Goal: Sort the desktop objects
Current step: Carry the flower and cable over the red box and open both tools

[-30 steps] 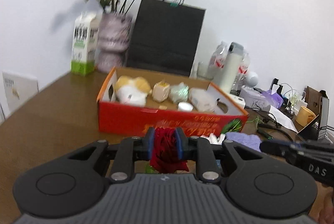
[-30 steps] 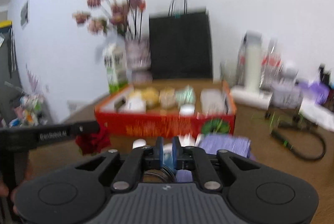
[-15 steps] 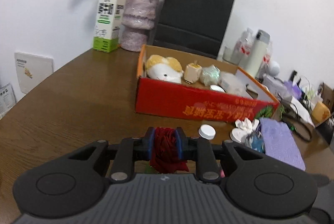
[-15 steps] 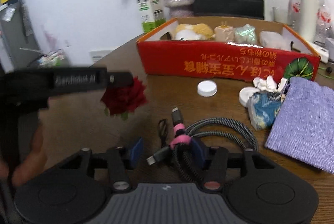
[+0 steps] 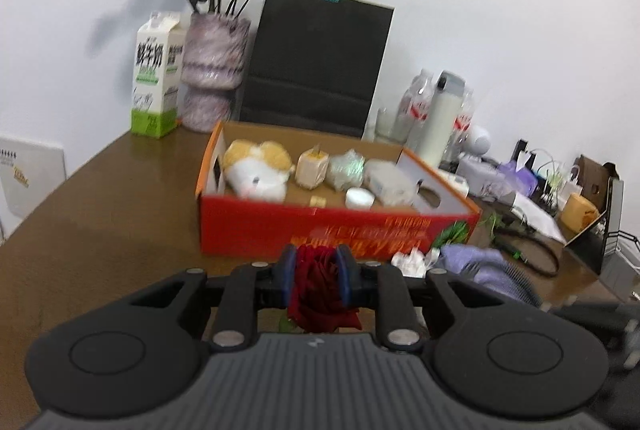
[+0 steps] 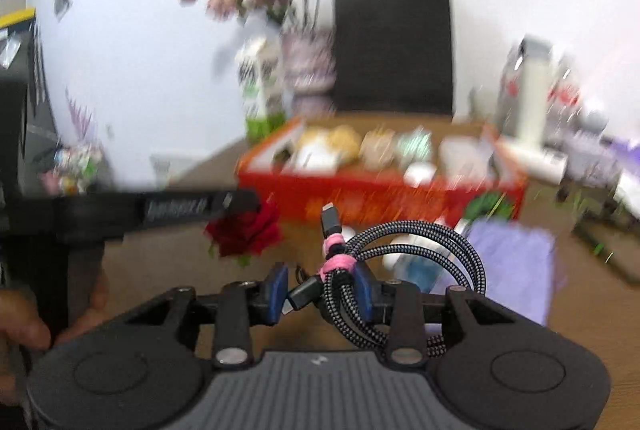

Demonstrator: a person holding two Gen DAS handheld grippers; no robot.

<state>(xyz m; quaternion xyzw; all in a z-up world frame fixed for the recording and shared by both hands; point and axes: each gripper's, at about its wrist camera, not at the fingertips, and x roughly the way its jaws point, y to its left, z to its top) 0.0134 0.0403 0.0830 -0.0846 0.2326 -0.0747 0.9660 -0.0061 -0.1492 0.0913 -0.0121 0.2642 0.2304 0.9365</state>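
So the right tool (image 6: 322, 292) has just closed in on the coiled braided cable (image 6: 404, 270) and lifted it off the worktop (image 5: 100, 209), jaws pinching the bundle by its pink tie. The left tool (image 5: 316, 278) is narrow, clamped on the red rose (image 5: 320, 294). Both items look headed for the red cardboard box (image 5: 336, 230), just ahead.

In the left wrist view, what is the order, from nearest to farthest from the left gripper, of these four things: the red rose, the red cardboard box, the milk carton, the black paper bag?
1. Red rose: clamped between the pads of the left gripper.
2. Red cardboard box: just ahead, at centre.
3. Milk carton at far left and black paper bag behind the box: both by the wall, too close to call.
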